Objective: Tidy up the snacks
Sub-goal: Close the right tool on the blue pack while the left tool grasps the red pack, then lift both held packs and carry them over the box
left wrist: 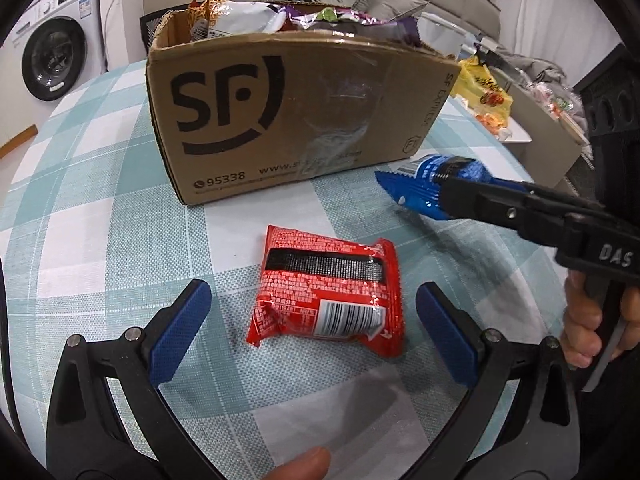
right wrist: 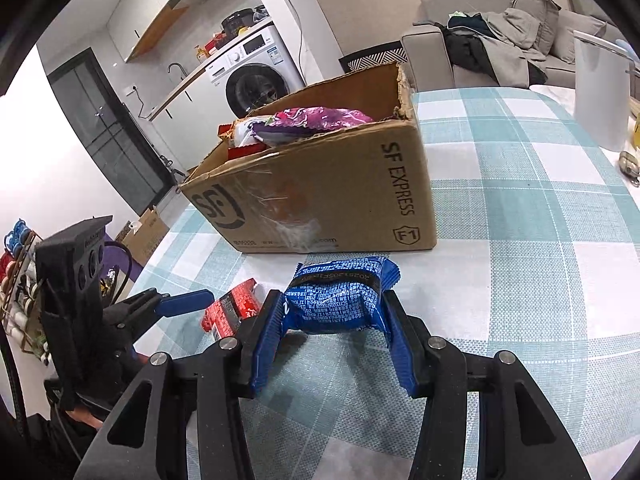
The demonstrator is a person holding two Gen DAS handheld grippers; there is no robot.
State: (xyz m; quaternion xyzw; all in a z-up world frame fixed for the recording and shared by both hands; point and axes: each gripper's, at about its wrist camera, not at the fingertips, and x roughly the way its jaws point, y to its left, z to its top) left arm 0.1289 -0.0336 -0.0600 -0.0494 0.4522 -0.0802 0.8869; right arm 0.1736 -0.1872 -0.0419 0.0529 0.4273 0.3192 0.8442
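A red snack pack (left wrist: 326,290) lies flat on the checked tablecloth, between the wide-apart blue pads of my left gripper (left wrist: 312,312), which stands open around it without touching. My right gripper (right wrist: 334,312) is shut on a blue snack pack (right wrist: 340,296), held just above the cloth in front of the cardboard box (right wrist: 320,192). In the left wrist view the right gripper (left wrist: 444,196) reaches in from the right with the blue snack pack (left wrist: 416,188) near the cardboard box (left wrist: 288,120). The red snack pack (right wrist: 232,308) and left gripper (right wrist: 192,304) show at left in the right wrist view.
The box holds several snack bags, purple and white ones on top (right wrist: 308,120). A white jug (right wrist: 600,88) stands at the table's far right. More packets (left wrist: 484,88) lie behind the box. A washing machine (right wrist: 256,72) and a sofa with clothes (right wrist: 500,40) lie beyond the table.
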